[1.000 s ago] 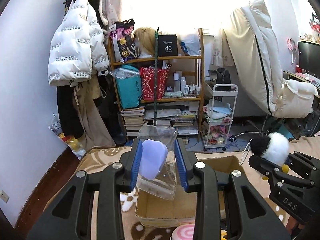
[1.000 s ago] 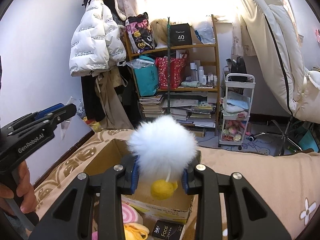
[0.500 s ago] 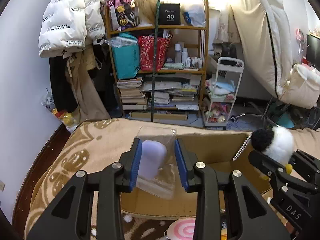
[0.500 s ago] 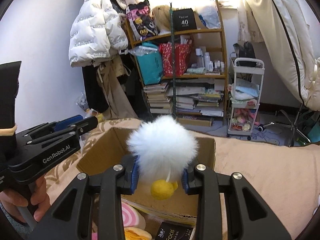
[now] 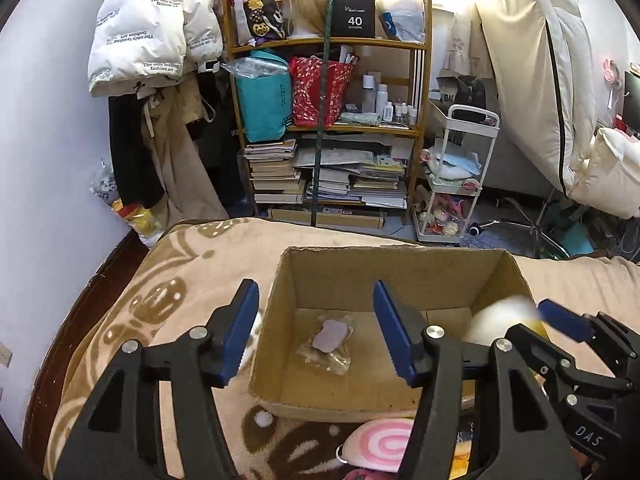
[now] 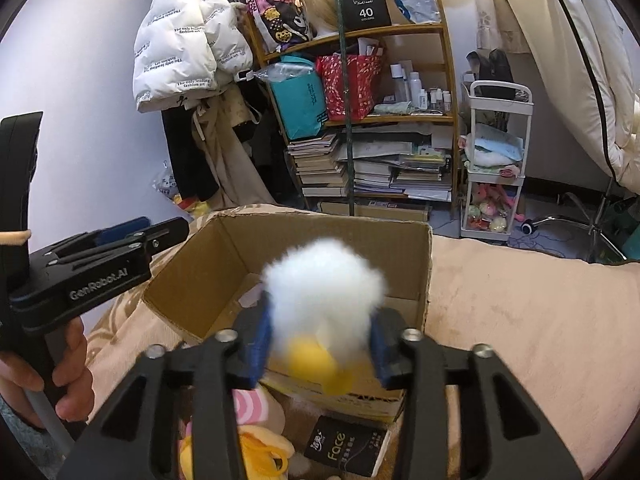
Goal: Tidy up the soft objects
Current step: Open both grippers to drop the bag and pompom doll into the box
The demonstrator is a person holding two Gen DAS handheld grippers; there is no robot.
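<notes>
An open cardboard box (image 5: 500, 276) stands on the blanket-covered bed; it also shows in the right wrist view (image 6: 224, 264). A lilac soft pad in a clear plastic bag (image 5: 329, 336) lies on the box floor. My left gripper (image 5: 316, 328) is open and empty above the box's near edge. My right gripper (image 6: 320, 340) is shut on a fluffy white plush with a yellow part (image 6: 324, 292), blurred, held over the box's near right corner; the plush also shows in the left wrist view (image 5: 500, 316).
A pink swirl plush (image 5: 380, 444), a yellow plush (image 6: 256, 452) and a black "Face" tissue pack (image 6: 344, 448) lie on the bed in front of the box. A cluttered shelf (image 5: 332, 120) and a white trolley (image 5: 456, 176) stand beyond the bed.
My left gripper has opened and the bagged lilac pad has dropped into the box. My right gripper has moved closer over the box with the white plush.
</notes>
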